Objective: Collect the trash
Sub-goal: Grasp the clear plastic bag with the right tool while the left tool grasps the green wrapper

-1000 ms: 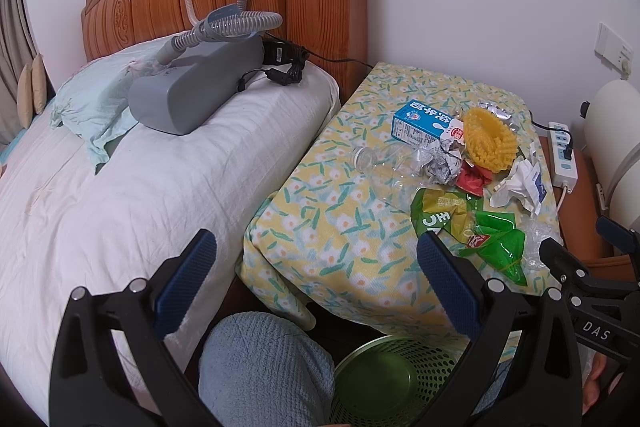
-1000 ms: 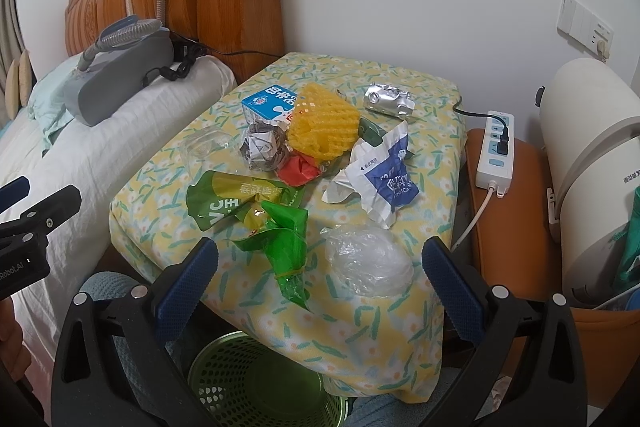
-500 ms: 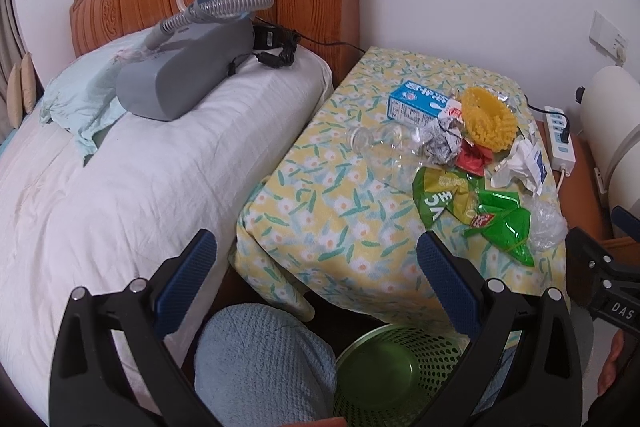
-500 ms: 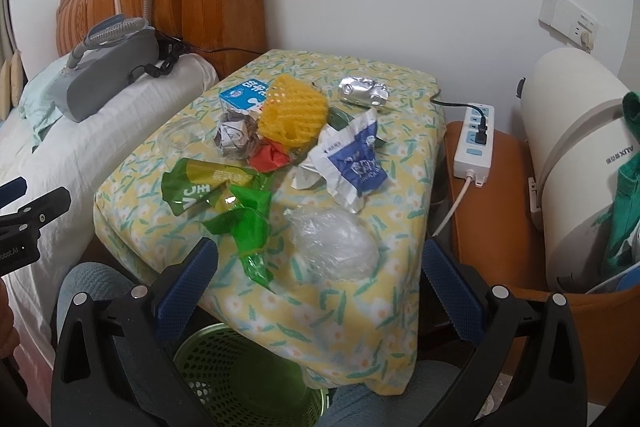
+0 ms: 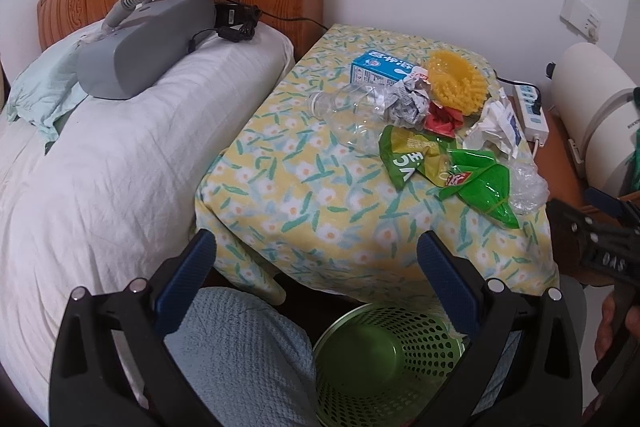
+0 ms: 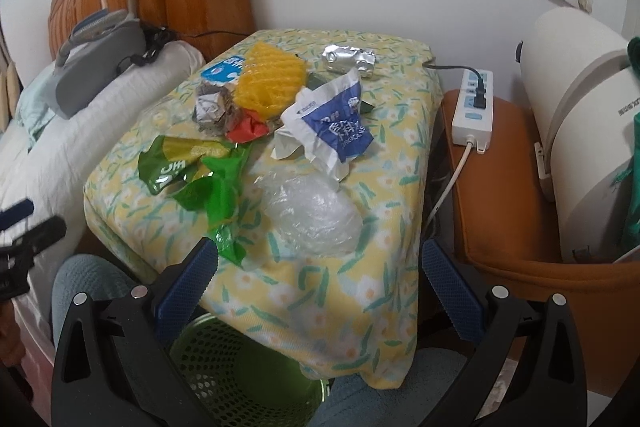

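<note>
Trash lies on a small table with a yellow floral cloth [image 5: 304,195]: a clear plastic bottle [image 5: 352,115], a blue milk carton [image 5: 378,69], crumpled paper [image 5: 406,105], yellow foam netting [image 5: 456,83], green snack bags [image 5: 452,171], a clear plastic bag [image 6: 312,215], a white-and-blue wrapper [image 6: 332,123] and a foil wad [image 6: 348,61]. A green mesh bin [image 5: 384,359] stands below the table's front edge. My left gripper [image 5: 316,267] and right gripper [image 6: 316,271] are both open and empty, in front of the table above the bin [image 6: 248,379].
A bed with a white pillow [image 5: 120,155] and a grey machine with a hose [image 5: 140,47] lies to the left. A power strip [image 6: 474,107] sits on an orange stool [image 6: 520,211] to the right, beside a white cylindrical appliance [image 6: 580,131]. My knees [image 5: 236,355] are below.
Both grippers have drawn back and shifted right, so the table sits further left in view and the bin shows more. Both stay open and empty.
</note>
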The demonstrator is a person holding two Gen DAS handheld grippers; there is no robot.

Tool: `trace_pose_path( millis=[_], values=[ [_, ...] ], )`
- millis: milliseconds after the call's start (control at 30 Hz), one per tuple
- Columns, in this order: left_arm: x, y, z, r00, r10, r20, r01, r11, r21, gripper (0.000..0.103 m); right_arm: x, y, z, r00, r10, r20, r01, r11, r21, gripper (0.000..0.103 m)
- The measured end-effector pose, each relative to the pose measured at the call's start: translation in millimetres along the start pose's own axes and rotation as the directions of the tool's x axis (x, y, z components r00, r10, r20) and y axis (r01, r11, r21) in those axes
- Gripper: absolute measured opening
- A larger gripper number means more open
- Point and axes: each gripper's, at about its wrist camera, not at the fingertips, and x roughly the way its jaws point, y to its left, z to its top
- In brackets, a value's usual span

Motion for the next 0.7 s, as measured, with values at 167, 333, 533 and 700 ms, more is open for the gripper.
trace_pose_path(
  millis=[167,333,533,700],
  values=[
    [1,-3,-3,1.0,-0.023,-0.008,0.023,1.0,0.004,0.096,17,-9,10,0.999,-0.014,-0.029,0.015,1.0,0.026,0.099],
    [-4,-12,-6,0.999,-0.031,0.01,0.03,0.999,0.025,0.096,39,-9,15,0.997,-0.016,-0.07,0.017,1.0,0.013,0.092],
    [-9,-22,-6,0.997,-0.071,0.001,0.071,0.997,0.028,0.096,53,-7,20,0.997,-0.017,-0.082,0.016,1.0,-0.006,0.08],
    [-8,-33,-7,0.992,-0.122,-0.022,0.123,0.992,0.031,0.096,61,-7,19,0.994,0.014,-0.107,-0.015,1.0,-0.008,0.053]
  ],
)
